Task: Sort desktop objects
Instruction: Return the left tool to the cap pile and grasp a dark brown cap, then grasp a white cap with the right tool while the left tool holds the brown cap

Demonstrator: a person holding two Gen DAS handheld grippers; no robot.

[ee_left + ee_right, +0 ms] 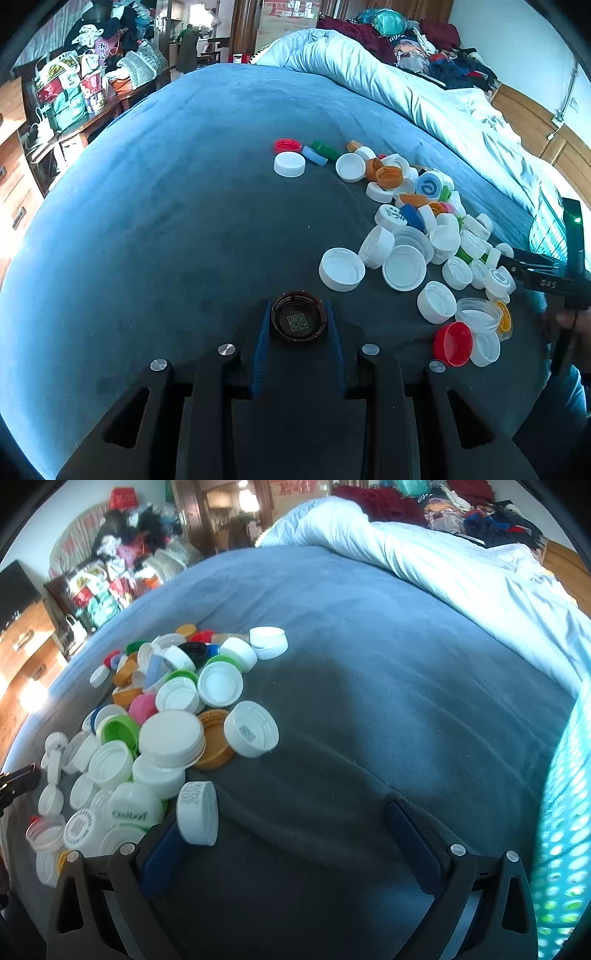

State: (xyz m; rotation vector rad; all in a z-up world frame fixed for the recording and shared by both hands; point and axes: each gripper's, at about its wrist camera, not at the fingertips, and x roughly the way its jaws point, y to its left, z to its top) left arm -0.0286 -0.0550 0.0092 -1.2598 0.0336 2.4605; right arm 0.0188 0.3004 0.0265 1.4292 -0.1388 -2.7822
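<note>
On the blue bedspread (pixel 166 166), the left gripper (pixel 299 325) pinches a dark cap (pixel 299 320), seemingly touching down, left of the cap pile (pixel 413 236); the right gripper (pixel 295 834) gapes empty

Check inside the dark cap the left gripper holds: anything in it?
The dark cap sits open side up, clamped in the left gripper. Inside shows only a printed QR code on its floor, nothing loose. The blanket under it is hidden.

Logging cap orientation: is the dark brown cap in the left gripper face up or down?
Open side up: dark brown cap shows its hollow interior and printed code.
</note>
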